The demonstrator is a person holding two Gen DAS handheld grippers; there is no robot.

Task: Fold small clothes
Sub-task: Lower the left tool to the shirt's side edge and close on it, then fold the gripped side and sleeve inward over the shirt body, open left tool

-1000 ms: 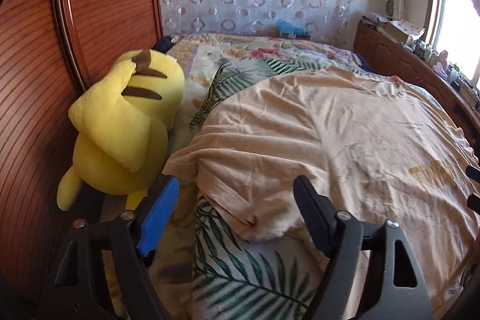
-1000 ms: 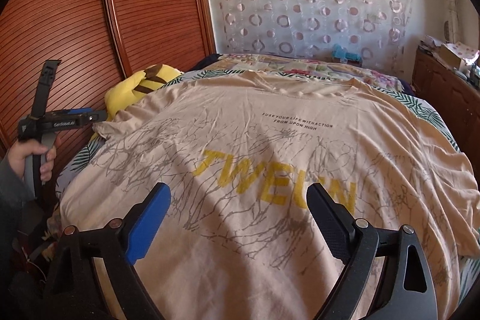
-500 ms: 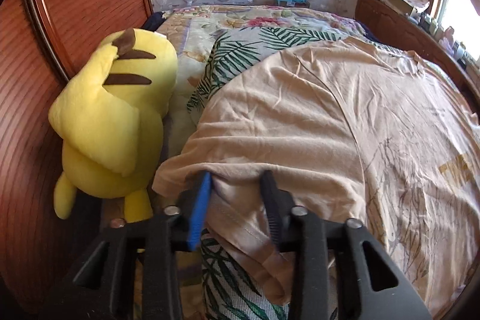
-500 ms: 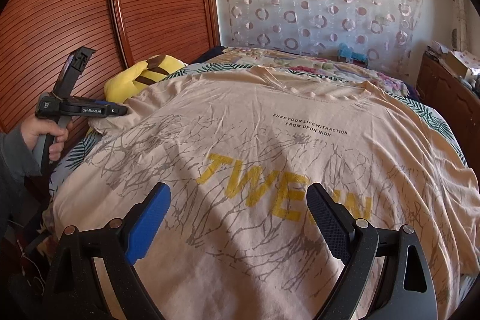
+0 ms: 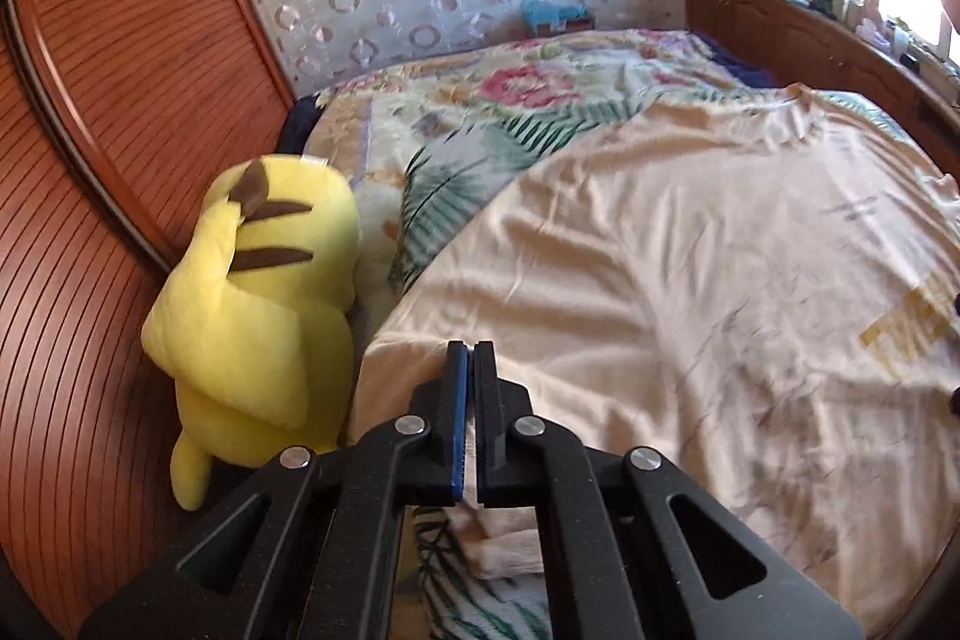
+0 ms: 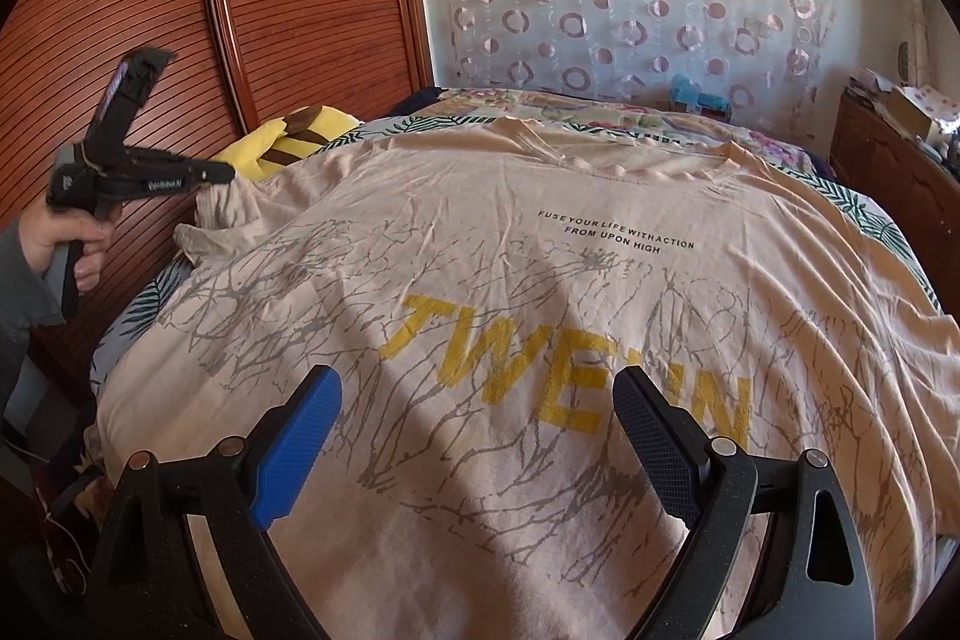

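A beige T-shirt (image 6: 540, 280) with yellow letters and grey branch print lies spread face up on the bed; it also shows in the left wrist view (image 5: 690, 280). My left gripper (image 5: 471, 349) is shut on the edge of the shirt's left sleeve (image 5: 408, 358). In the right wrist view the left gripper (image 6: 225, 172) holds that sleeve (image 6: 222, 214) lifted a little at the bed's left edge. My right gripper (image 6: 474, 400) is open and empty, hovering over the shirt's lower front near the hem.
A yellow plush toy (image 5: 258, 292) lies between the bed and the wooden slatted wardrobe doors (image 6: 270, 10) on the left. A floral bedspread (image 5: 510, 100) covers the bed. A wooden cabinet (image 5: 810, 40) with clutter runs along the right under the window.
My left gripper moved in on the sleeve edge and closed on it, then lifted it slightly. My right gripper stayed open over the lower front.
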